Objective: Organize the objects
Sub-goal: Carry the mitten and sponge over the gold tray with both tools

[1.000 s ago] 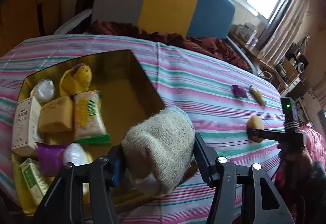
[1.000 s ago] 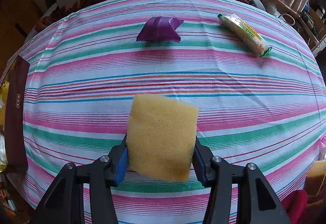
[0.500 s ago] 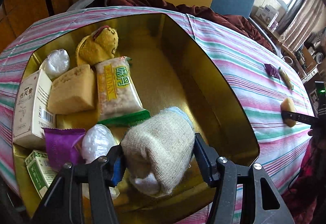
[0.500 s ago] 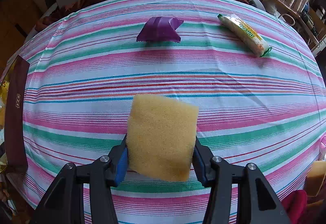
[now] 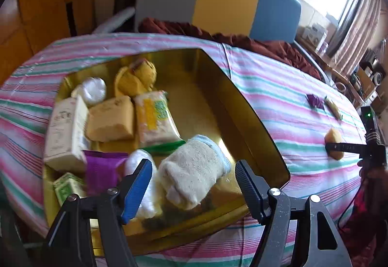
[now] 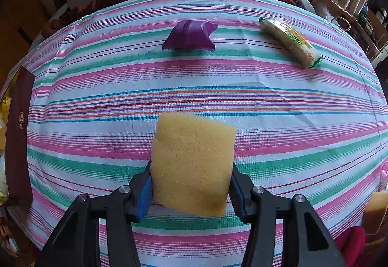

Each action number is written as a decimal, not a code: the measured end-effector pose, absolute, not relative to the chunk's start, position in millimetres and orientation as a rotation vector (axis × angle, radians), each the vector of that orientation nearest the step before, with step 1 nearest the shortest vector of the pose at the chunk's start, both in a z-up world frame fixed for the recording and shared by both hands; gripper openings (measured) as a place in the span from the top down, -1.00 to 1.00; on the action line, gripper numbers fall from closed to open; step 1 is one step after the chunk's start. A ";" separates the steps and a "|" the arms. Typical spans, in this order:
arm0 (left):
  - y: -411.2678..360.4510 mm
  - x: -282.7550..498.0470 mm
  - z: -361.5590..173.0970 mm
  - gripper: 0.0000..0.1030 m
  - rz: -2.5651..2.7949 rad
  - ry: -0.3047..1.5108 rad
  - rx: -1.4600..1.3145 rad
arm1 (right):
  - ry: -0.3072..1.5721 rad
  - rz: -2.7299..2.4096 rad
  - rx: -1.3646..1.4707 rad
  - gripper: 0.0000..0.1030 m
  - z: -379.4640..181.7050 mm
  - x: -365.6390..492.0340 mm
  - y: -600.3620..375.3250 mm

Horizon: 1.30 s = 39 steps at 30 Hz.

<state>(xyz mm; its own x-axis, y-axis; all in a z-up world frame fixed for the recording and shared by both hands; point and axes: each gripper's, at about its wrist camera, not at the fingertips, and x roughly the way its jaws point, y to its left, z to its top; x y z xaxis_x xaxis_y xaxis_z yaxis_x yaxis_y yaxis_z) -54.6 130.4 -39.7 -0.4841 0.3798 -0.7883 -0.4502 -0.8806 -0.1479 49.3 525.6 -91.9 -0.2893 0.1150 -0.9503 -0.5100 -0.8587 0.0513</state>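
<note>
Left hand-held gripper [image 5: 194, 178]: jaws just opened, apart; rolled sock [image 5: 191, 170] loose between them, inside gold tin [image 5: 247, 119]. Right hand-held gripper [image 6: 190, 187]: clamped on yellow sponge [image 6: 192, 165], above striped worktop [image 6: 266, 97].

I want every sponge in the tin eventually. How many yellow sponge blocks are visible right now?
2. One yellow sponge block lies inside the gold tin, beside the white carton. The other sponge is clamped in the right gripper above the striped tablecloth. More could be buried.
</note>
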 end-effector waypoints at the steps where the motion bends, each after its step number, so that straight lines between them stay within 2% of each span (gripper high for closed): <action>1: 127.9 -51.0 -34.6 -0.42 2.384 0.116 -1.192 | 0.485 2.190 -1.569 -0.04 -91.6 48.9 525.0; 5: 111.6 -36.4 -15.4 -0.55 2.501 0.155 -1.073 | 0.481 2.204 -1.549 -0.01 -87.2 46.2 521.0; 10: 97.3 -25.8 -2.9 -0.60 2.589 0.203 -0.973 | 0.529 2.354 -1.495 -0.01 -56.0 40.2 490.6; 21: 75.0 -20.6 -6.0 -0.61 2.621 0.125 -0.983 | 0.212 2.802 -1.551 -0.01 7.6 -40.8 323.4; 30: 57.3 -23.6 -14.1 -0.62 2.635 0.063 -1.025 | -0.076 2.801 -1.664 -0.01 -10.7 -104.2 254.5; 39: 42.8 -32.1 -21.9 -0.62 2.646 -0.002 -1.060 | -0.261 2.695 -1.774 -0.02 -44.6 -126.2 235.7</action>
